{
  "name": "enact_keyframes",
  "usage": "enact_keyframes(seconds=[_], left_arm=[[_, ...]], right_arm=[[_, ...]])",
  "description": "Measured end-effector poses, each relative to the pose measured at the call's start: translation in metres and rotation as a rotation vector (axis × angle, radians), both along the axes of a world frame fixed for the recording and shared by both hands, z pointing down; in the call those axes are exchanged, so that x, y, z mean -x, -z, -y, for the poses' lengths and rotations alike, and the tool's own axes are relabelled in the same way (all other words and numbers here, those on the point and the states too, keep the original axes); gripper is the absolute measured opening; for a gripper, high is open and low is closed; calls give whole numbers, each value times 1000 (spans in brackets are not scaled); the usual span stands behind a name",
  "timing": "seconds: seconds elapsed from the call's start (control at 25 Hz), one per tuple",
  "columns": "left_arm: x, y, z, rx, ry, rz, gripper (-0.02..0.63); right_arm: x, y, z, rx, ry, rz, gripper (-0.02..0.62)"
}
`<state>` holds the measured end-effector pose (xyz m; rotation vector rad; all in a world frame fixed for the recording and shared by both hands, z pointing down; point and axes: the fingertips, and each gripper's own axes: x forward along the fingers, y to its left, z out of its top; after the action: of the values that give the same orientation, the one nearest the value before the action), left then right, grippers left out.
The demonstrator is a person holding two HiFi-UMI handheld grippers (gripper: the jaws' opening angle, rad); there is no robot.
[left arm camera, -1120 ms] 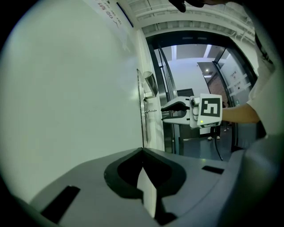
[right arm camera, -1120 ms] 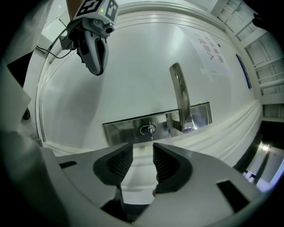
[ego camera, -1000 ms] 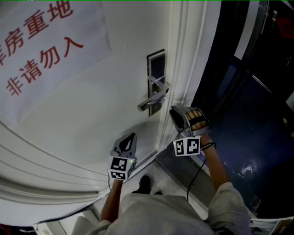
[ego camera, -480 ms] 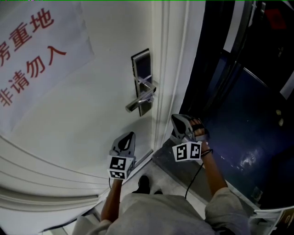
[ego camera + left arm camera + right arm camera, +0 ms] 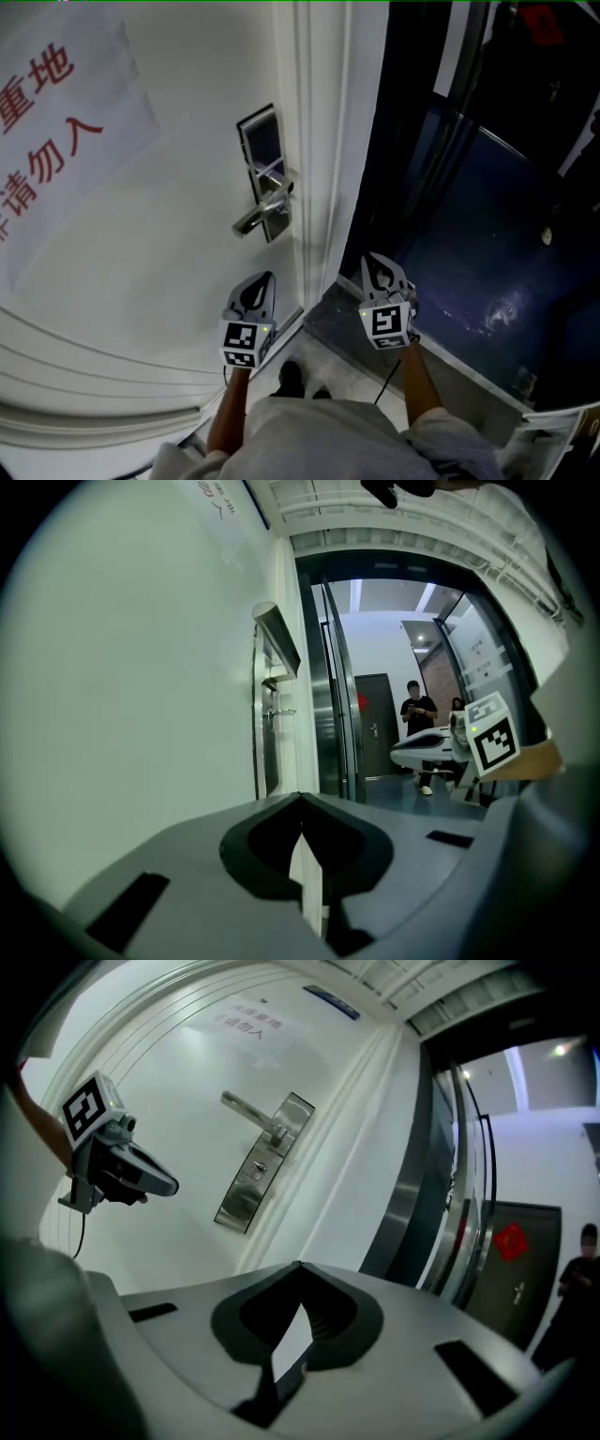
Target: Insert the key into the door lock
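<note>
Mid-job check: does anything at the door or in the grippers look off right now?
Yes: no key shows in either gripper. The left gripper and right gripper are both shut on nothing, apart from the lock plate. Whether a key already sits in the lock is too small to tell.

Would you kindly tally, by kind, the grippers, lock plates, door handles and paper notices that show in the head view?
grippers: 2 (left gripper, right gripper)
lock plate: 1
door handle: 1
paper notice: 1
Total: 5
</note>
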<state>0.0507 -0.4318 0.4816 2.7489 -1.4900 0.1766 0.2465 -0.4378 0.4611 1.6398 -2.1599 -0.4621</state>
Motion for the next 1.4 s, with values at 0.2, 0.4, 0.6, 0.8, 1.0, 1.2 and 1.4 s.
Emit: enact_keyframes(seconds=[0.2,0.4,0.6,0.8,1.0,1.2,1.4], left_arm=[[-5,-3,3,6,-7,-5,17],[-6,-4,6,4,-6,-3,17],[-7,-8,5,14,-4,-8,17],[-5,-12,4,20,-2,-7,17],[-4,-15,2,26,0,-5,17],[-1,-15,3,27,2,-7,17],[3,-12,5,24,7,-6,17]], right_arm=[[-37,-23,-22,57,-117,149,22],[-64,-37,-44,82,-201,241,23],[-77,-43,-58,90,-236,251,21],[-84,-39,-61,81,-259,263,21],[-82,-38,-58,74,-259,268,21],[-76,-35,-53,76,-248,264,21],[-70,-31,-46,69,-236,256,21]])
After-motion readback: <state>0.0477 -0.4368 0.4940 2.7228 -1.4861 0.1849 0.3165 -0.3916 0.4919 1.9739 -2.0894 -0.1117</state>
